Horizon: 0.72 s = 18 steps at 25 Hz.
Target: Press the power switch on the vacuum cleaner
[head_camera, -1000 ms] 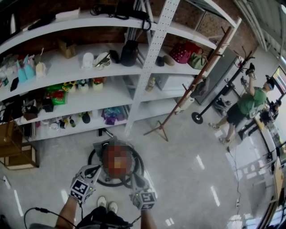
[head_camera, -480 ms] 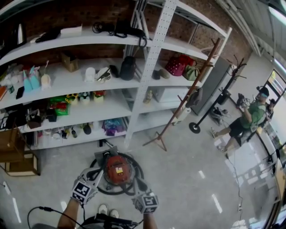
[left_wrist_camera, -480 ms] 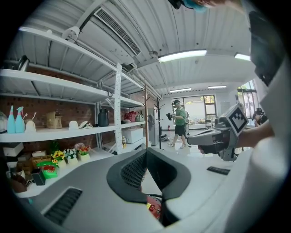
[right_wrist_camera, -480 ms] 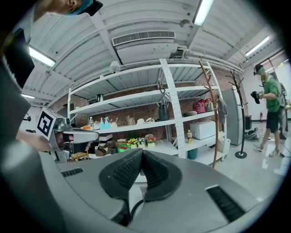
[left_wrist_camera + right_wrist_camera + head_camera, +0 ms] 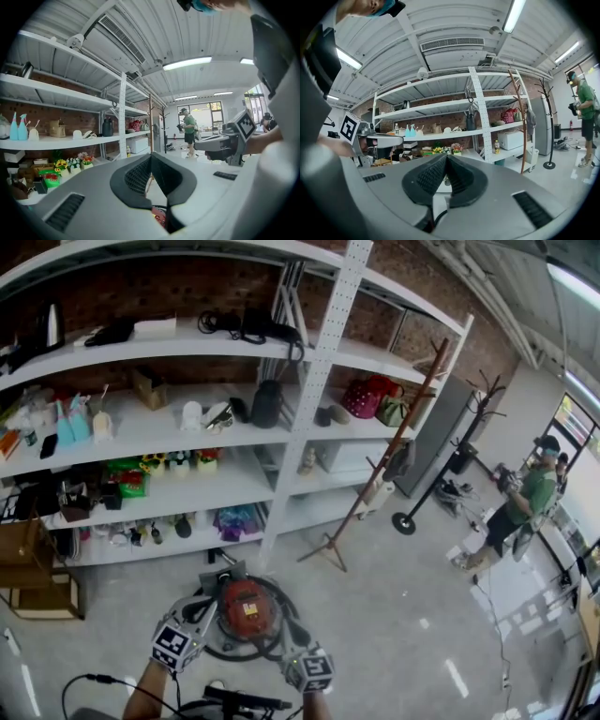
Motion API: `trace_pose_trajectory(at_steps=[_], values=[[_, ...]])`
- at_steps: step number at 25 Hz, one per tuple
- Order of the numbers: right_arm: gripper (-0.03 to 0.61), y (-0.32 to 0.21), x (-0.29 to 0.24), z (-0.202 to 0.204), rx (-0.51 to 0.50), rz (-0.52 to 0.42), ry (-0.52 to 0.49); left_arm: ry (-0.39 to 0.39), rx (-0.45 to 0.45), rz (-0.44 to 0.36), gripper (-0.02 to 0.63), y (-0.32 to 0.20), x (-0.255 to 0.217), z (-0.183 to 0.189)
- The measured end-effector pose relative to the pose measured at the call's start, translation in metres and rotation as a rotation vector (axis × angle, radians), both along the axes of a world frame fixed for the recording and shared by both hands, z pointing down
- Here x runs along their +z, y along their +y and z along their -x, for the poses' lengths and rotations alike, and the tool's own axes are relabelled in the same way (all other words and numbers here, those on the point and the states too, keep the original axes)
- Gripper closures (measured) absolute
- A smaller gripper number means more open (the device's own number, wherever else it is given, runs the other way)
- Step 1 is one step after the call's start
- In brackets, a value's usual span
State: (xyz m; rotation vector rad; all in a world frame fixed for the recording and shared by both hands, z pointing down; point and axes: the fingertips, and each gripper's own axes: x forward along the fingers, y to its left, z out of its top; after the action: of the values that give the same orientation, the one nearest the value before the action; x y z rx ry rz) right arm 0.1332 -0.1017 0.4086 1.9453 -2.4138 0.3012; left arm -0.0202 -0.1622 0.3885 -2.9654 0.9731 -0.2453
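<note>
The red vacuum cleaner (image 5: 245, 606) stands on the floor in front of the shelves, ringed by its black hose (image 5: 281, 638). In the head view my left gripper (image 5: 208, 611) hangs just left of it and my right gripper (image 5: 289, 628) just right of it. Whether either touches it cannot be told. Both point forward at the shelves. In the left gripper view the left gripper (image 5: 151, 157) is shut on nothing, and a sliver of the red vacuum cleaner (image 5: 160, 217) shows below the jaws. The right gripper (image 5: 446, 157) is likewise shut and holds nothing. The power switch cannot be made out.
White shelving (image 5: 309, 381) full of small goods runs along the brick wall behind the vacuum. A wooden coat rack (image 5: 375, 465) leans at the right, with a person (image 5: 520, 502) further right. Wooden crates (image 5: 28, 568) stand at the left. A black cable (image 5: 89, 681) lies by my feet.
The head view has tilted up, so the vacuum and both grippers sit lower in the frame. The grippers stay on either side of the vacuum. The person at the right has shifted.
</note>
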Motion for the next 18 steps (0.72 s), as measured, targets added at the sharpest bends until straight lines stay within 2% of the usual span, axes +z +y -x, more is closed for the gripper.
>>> trace_pose_trajectory(at_steps=[4,18], values=[[0.568,0.006,-0.009,0.001,-0.004,-0.032,0.007,0.000,-0.001,-0.007,0.621,0.007,-0.004,0.004],[0.568,0.028,-0.019,0.002,0.031,-0.051,0.012,-0.018,-0.040,-0.040,0.621,0.019,-0.012,0.033]])
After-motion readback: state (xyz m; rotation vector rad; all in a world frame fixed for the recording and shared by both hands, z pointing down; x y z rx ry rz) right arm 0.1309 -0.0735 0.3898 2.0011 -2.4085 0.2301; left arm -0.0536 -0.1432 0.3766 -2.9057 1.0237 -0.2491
